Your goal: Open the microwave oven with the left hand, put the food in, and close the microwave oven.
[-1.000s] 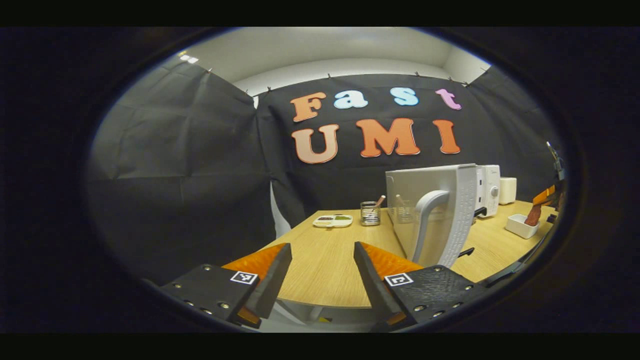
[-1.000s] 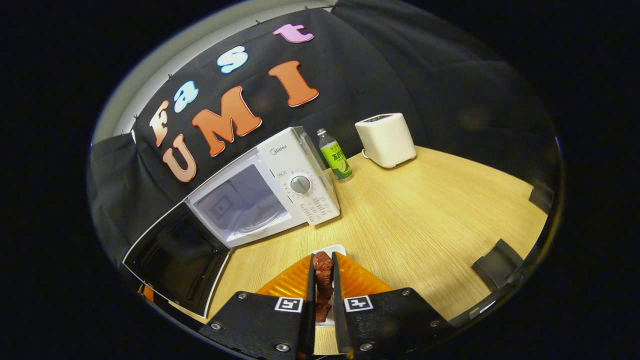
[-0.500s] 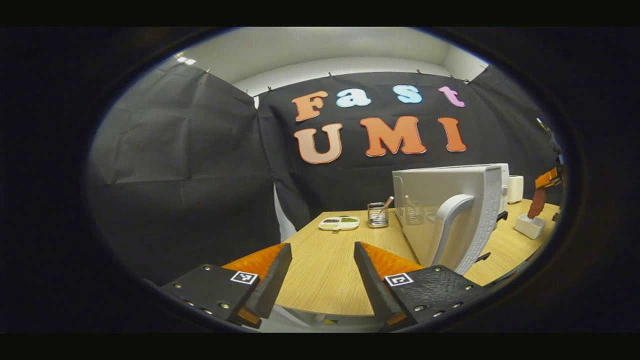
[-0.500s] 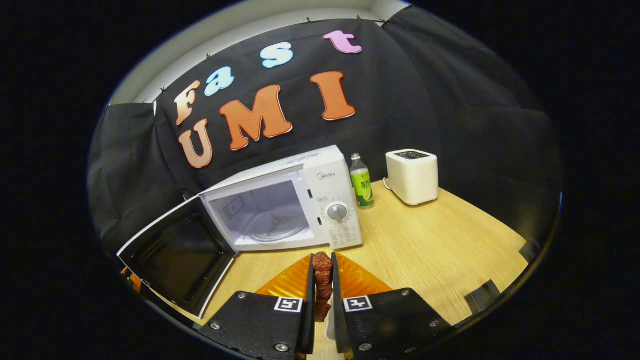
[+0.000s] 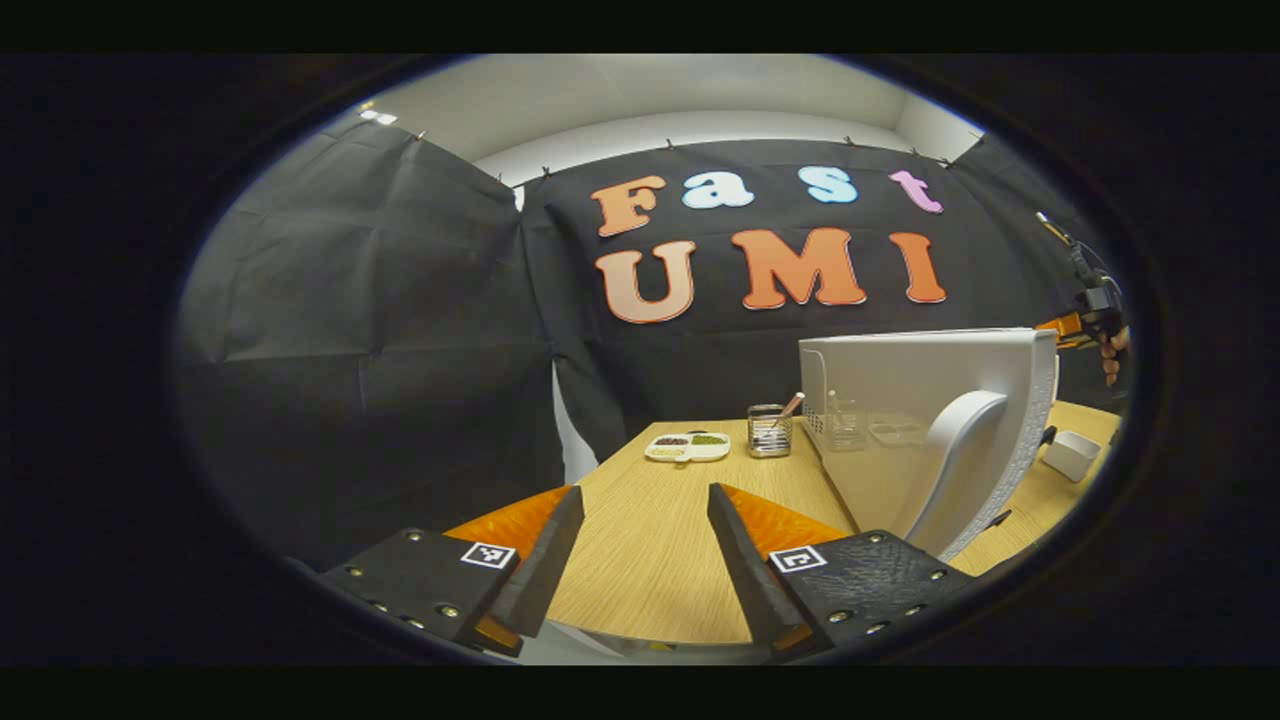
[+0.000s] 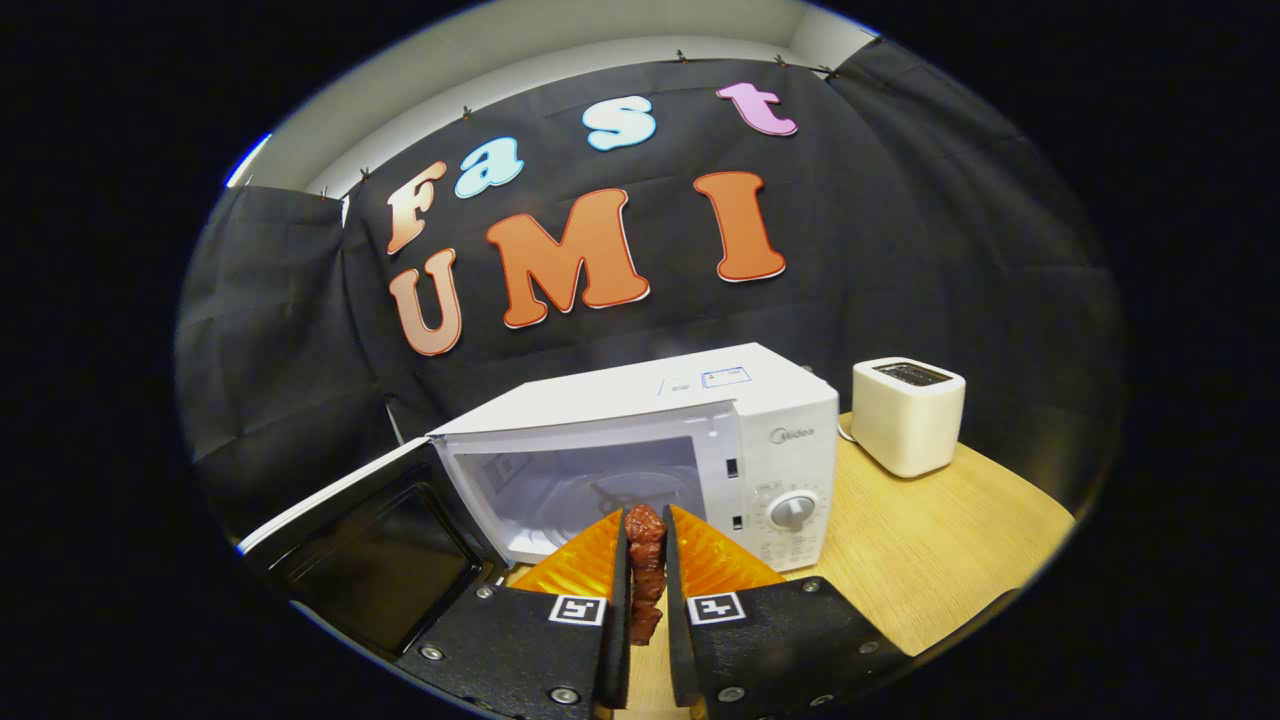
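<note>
Right tool: the right tool [image 6: 647, 570], black with orange ribbed fingers, pinches a dark red, lumpy piece of food [image 6: 645, 560] between both fingers; the food stands upright in the narrow gap.
Food position: held in the air just in front of the oven's open mouth, not yet inside.
Microwave: a white box-shaped microwave oven [image 6: 700, 440] stands on the light wooden desk [image 6: 940, 560], its cavity lit and a round glass turntable [image 6: 630, 495] visible within.
Door: the microwave's dark-windowed door [image 6: 370, 560] is swung wide open to the left in the right gripper view; in the left gripper view its white outer face with a curved grey handle [image 5: 955, 460] is seen close by.
Left tool: the left tool [image 5: 640, 555] is spread wide, holding nothing, over the near desk edge, just beside the door.
Other things: a white toaster [image 6: 908, 415] to the oven's right; a small white dish [image 5: 1072, 453] past the door; a wire mesh cup [image 5: 769, 431] and a white divided tray [image 5: 688, 446] at the desk's far end.
</note>
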Demonstrator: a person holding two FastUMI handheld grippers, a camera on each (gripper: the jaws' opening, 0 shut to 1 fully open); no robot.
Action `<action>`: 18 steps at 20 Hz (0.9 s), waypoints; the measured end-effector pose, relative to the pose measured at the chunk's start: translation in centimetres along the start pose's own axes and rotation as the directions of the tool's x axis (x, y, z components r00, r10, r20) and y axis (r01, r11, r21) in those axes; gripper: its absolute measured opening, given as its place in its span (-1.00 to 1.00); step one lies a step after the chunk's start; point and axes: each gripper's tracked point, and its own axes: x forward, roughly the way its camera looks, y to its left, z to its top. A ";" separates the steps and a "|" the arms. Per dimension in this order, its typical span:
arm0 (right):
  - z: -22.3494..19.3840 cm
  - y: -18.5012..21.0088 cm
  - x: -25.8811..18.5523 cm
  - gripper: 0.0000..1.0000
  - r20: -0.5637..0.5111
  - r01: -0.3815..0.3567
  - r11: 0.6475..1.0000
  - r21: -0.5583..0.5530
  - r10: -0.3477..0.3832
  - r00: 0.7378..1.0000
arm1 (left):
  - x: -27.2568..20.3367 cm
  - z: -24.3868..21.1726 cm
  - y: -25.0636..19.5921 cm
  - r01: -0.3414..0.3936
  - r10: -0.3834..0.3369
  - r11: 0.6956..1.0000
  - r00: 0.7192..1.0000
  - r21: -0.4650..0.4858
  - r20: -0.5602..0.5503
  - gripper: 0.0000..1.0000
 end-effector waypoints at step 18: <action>-4.3 2.0 15.0 -0.68 0.093 0.139 0.888 0.439 -0.198 0.976 | 2.8 -3.0 4.7 -0.078 0.074 0.995 0.995 -0.058 -0.060 0.53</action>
